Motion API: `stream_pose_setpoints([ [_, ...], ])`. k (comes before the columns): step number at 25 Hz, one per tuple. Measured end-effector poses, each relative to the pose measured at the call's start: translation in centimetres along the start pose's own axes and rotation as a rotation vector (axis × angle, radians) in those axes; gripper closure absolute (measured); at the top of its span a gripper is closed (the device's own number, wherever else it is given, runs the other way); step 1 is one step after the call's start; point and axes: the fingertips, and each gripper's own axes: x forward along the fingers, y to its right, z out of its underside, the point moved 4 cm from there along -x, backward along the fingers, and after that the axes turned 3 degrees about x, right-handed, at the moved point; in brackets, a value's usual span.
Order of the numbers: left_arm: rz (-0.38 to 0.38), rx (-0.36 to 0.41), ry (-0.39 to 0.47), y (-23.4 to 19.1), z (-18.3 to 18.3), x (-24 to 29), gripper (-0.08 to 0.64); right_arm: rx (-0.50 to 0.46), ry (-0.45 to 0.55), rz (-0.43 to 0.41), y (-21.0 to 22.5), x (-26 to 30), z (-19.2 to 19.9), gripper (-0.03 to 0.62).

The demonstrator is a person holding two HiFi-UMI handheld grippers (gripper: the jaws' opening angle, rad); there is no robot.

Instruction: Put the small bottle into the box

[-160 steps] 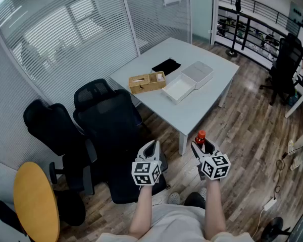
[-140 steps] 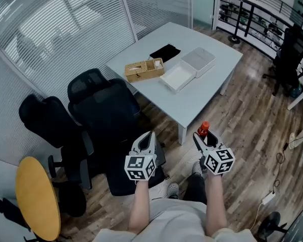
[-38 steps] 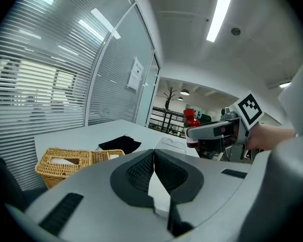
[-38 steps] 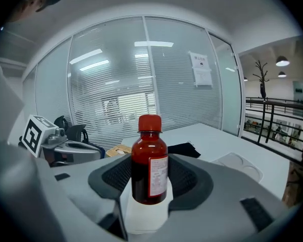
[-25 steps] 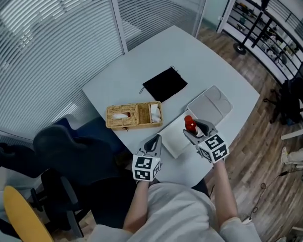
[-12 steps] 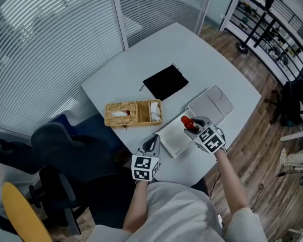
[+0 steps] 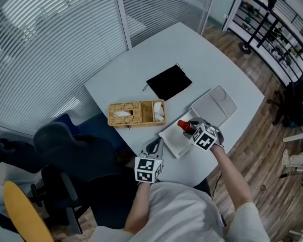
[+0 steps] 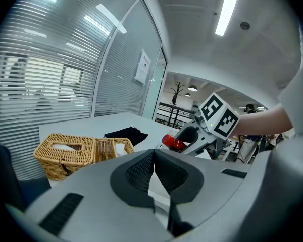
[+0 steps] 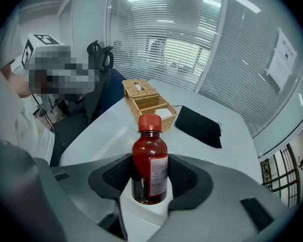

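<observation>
While left gripper (image 7: 153,146) clenches empty, right gripper (image 7: 190,128) jaws clamp small bottle (image 7: 185,126) over box (image 7: 173,139).

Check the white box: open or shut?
Open. The white box shows its bare inside; what looks like its lid lies beside it.

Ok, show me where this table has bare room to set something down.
The widest bare stretch is the far half of the table, beyond the pouch and lid. A smaller patch lies at the left corner, between basket and edge. The near side is crowded: basket, box, lid and the right gripper holding the bottle over the box.
</observation>
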Motion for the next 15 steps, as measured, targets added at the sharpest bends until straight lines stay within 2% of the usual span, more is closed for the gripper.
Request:
stream_pose_setpoints([
  [9, 0.002, -0.003, -0.017, -0.6, 0.7, -0.3, 0.531, -0.035, -0.089, -0.039, -0.4, 3.0, 1.4, 0.365],
  [15, -0.009, -0.017, -0.041, -1.4, 1.6, -0.5, 0.531, 0.005, -0.112, -0.073, -0.5, 5.1, 1.7, 0.365],
])
